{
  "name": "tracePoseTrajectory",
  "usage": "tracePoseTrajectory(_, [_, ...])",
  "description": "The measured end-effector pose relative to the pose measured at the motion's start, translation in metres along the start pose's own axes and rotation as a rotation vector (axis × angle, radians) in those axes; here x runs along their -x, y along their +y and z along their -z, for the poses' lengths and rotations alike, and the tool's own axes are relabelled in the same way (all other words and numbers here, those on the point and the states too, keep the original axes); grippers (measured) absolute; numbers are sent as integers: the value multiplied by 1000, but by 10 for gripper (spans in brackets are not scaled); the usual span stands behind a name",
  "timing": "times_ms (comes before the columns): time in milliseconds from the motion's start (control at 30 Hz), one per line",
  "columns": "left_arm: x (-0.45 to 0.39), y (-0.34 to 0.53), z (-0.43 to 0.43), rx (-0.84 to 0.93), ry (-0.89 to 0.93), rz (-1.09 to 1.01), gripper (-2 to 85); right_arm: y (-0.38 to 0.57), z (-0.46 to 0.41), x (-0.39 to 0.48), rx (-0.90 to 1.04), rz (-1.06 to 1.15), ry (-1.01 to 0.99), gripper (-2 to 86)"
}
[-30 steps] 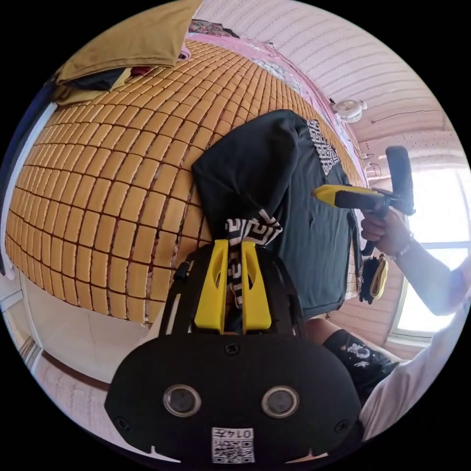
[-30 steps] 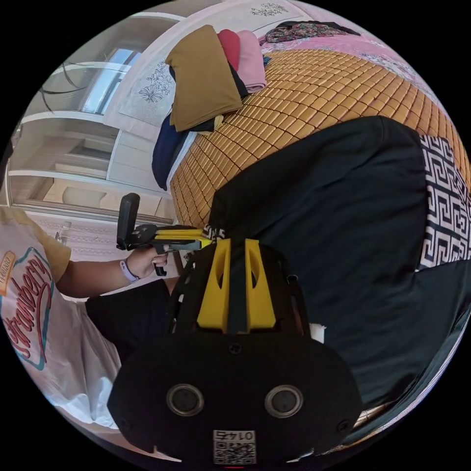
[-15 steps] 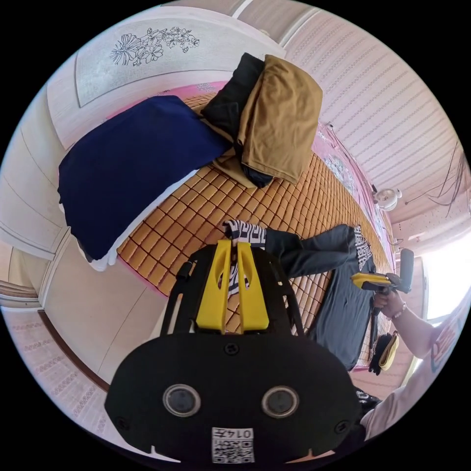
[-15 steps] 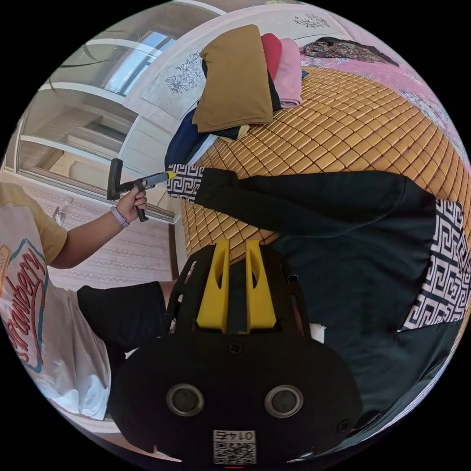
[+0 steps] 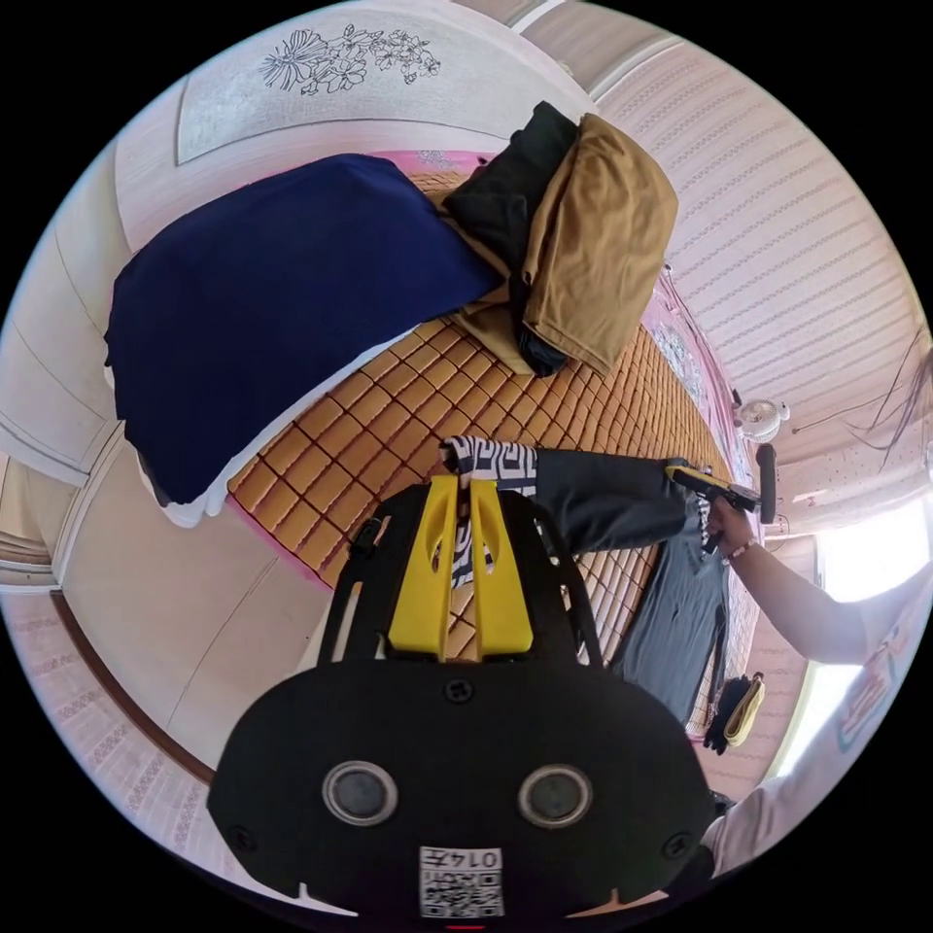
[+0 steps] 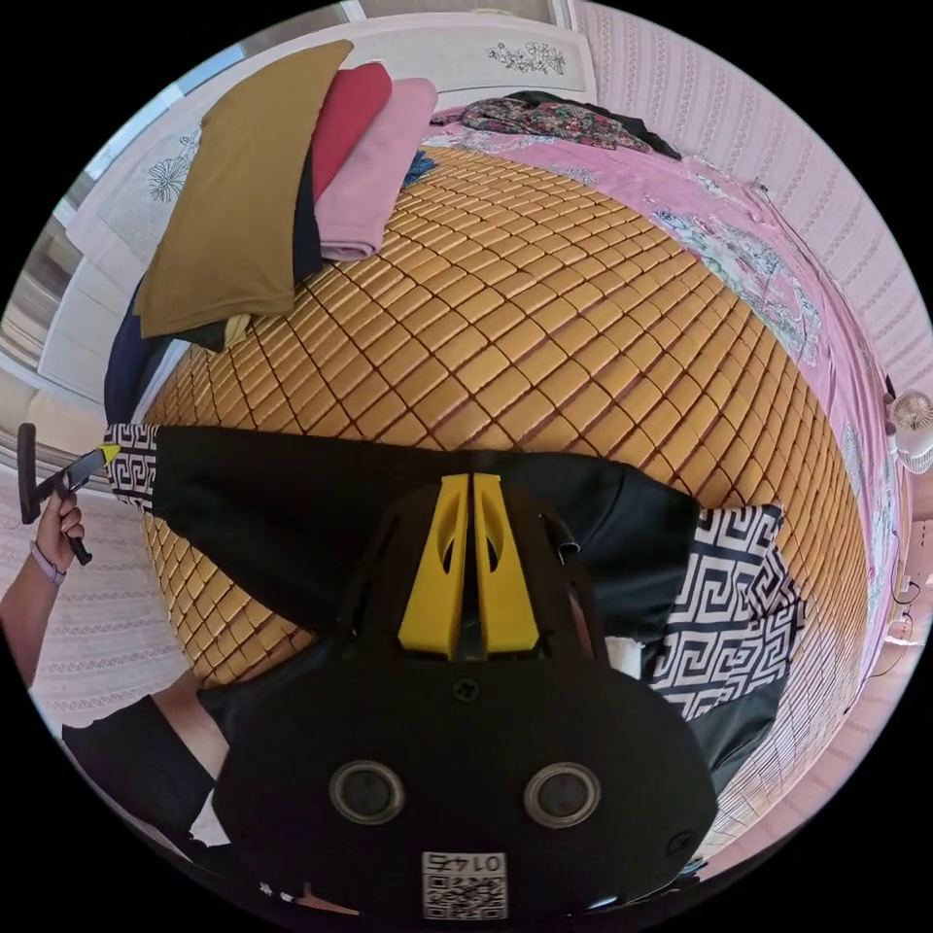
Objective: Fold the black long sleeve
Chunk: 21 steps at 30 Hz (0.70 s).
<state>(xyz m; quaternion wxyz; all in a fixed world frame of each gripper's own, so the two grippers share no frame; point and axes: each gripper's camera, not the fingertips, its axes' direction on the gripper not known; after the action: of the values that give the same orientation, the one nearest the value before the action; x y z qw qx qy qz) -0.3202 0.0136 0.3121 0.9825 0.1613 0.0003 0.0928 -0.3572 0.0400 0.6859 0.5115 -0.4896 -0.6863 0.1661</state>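
- Here the left gripper [image 5: 460,483] has its jaws clenched on the patterned cuff [image 5: 491,465] of the black long sleeve [image 5: 607,501], drawing that sleeve out across the bamboo mat [image 5: 389,428] on the bed.
- The right gripper [image 6: 472,480] has its yellow jaws pressed close together on the garment's black cloth, near its second patterned band [image 6: 729,603].
- Two grippers, two patterned bands; each view catches the other gripper small at its edge.
- The left gripper view alone shows a navy pillow [image 5: 262,301], a brown folded garment [image 5: 598,253] stacked on a dark one, and a small fan [image 5: 761,418].
- The right gripper view adds red [image 6: 348,117] and pink [image 6: 374,175] folded pieces beside the brown one, a pink sheet [image 6: 777,253] and a floral heap [image 6: 544,115].
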Motion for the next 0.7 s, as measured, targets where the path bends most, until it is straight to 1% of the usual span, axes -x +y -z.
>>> tracePoseTrajectory(133, [-1, -12, -1, -29, 14, -7, -5, -8, 16, -10, -87, -21, -10, 6])
tracePoseTrajectory(233, [-3, -23, -12, -26, -4, 6, -5, -11, 4, -17, -4, -50, -37, 10])
tracePoseTrajectory(333, [-2, -30, -28, 7, -41, 33, -5, 3, 17, -20, -44, -55, -51, 23])
tracePoseTrajectory(467, [-4, -35, -50, 90, -95, 34, -6, 52, 52, -25, -150, -76, -99, 33])
tracePoseTrajectory(533, [-8, -36, -51, 73, -115, 6, -6, 81, 62, -27, -161, -94, -115, 33])
tracePoseTrajectory(667, [-24, -46, -54, 114, -151, 12, -8, 150, 74, -33, -117, -175, -165, 31])
tracePoseTrajectory(700, [-34, -49, -48, 80, -142, 7, -8, 159, 75, -34, -107, -191, -177, 31])
